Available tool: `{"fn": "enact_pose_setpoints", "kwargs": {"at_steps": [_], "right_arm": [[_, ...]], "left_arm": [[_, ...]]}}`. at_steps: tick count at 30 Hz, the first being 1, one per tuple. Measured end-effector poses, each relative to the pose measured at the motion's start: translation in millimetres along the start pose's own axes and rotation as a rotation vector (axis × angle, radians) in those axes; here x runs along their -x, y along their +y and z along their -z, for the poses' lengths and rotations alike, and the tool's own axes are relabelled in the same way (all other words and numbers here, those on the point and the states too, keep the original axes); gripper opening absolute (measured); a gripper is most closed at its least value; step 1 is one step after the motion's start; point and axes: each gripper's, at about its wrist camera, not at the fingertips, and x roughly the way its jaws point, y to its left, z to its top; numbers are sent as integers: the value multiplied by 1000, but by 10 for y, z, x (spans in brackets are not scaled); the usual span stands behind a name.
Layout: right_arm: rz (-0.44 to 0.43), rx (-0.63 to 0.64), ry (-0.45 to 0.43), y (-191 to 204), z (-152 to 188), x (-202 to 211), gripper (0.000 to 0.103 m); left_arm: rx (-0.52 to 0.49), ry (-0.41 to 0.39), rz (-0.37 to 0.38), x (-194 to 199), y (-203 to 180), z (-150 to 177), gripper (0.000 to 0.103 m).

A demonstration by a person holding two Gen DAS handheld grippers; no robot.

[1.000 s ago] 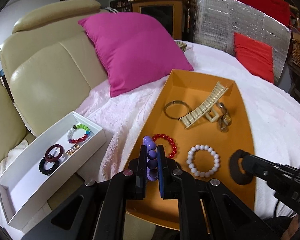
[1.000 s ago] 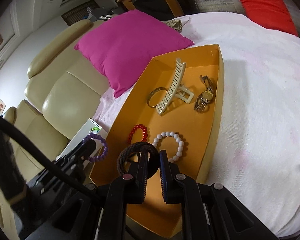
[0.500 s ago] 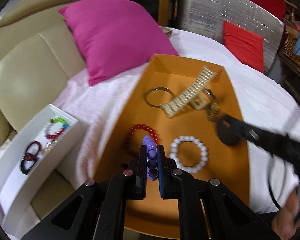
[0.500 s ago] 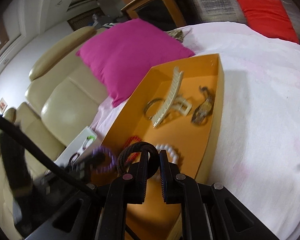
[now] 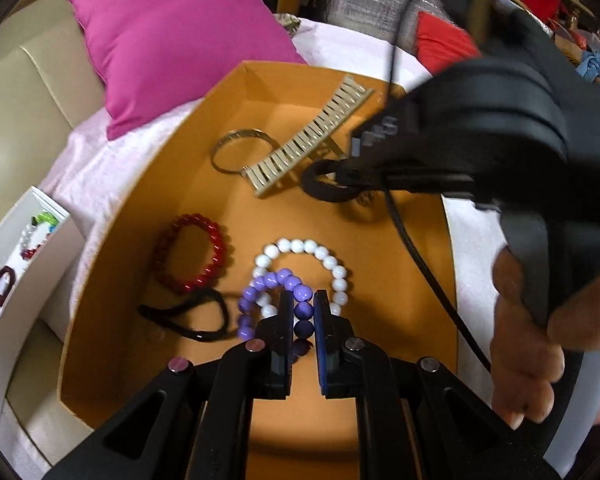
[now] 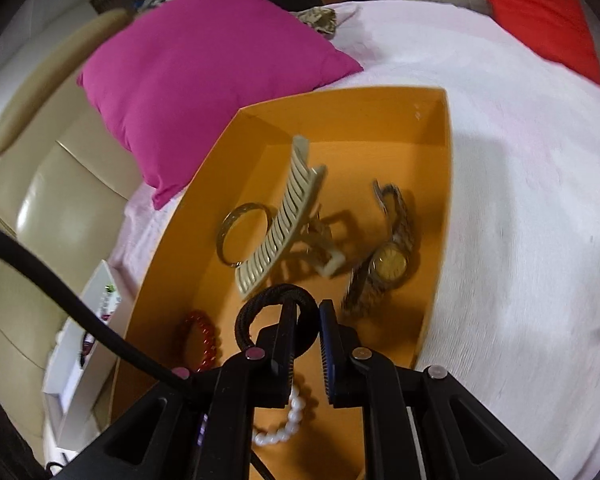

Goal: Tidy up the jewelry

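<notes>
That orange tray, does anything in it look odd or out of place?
Mostly tidy. In the orange tray, a thin black band lies crumpled near the red bracelet, not in a neat ring. The hair clip leans on the bangle. Nothing looks broken or spilled.

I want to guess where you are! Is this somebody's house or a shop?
Most likely a home living room. There is a cream leather sofa with a pink cushion leaning on it, and an orange tray of jewelry sits on a white blanket, not a shop counter.

Purple bracelet [image 5: 274,292], orange tray [image 5: 112,280]
</notes>
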Motion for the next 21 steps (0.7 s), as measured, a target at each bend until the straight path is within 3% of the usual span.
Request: {"fn": "enact_pose_setpoints", "kwargs": {"at_steps": [3,7,15,21], "right_arm": [[39,33,42,51,-54,-69,14],[49,49,42,66,-81,-31,21],[-3,45,-66,-16,65,446,22],[-16,63,-153,-64,261,875,22]], "left_arm": [[-5,-3,0,17,-17,1,15],[23,-34,-16,123,66,-9,48],[70,-122,-97,468,230,-37,63],[75,-186,-169,786,213,-42,69]]}}
